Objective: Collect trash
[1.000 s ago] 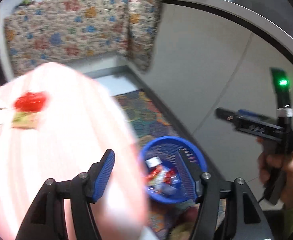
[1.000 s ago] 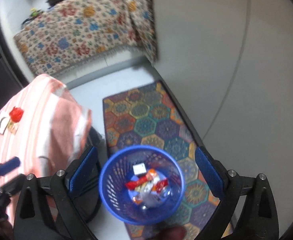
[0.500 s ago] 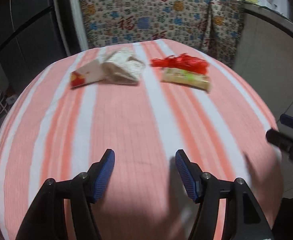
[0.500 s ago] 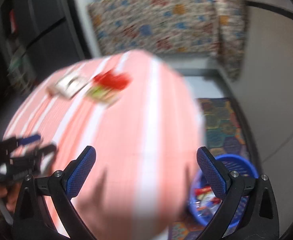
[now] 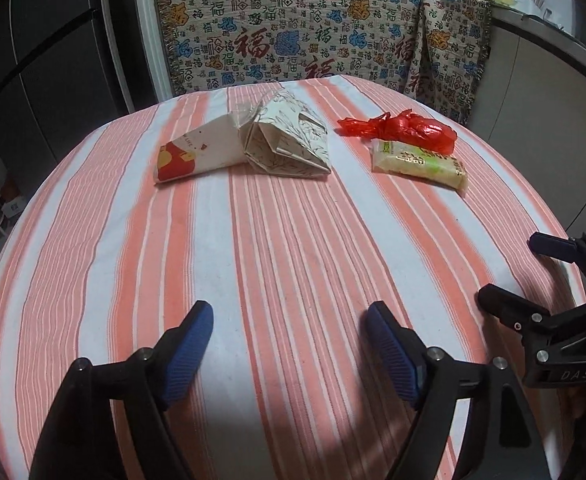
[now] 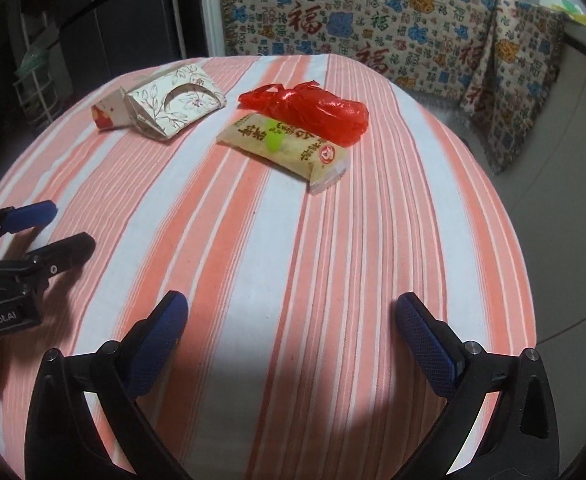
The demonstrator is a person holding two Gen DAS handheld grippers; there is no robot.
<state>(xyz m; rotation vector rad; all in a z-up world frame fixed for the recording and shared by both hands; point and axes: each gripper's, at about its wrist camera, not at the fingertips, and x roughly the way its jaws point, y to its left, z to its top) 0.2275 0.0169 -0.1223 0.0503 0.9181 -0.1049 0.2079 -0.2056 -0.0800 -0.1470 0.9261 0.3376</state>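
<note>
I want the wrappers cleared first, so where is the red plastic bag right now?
The red bag lies at the far side of the striped table, touching the snack packet, right of the paper boxes.

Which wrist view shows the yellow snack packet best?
The right wrist view: the yellow snack packet lies nearer and larger, its printed face and logo readable, the red plastic bag touching its far side. The left wrist view shows it smaller, off to the right.

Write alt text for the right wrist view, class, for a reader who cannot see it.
Four pieces of trash lie on a striped tablecloth: a red plastic bag touching a snack packet, and two flattened cartons. The right gripper hovers open, empty.
</note>
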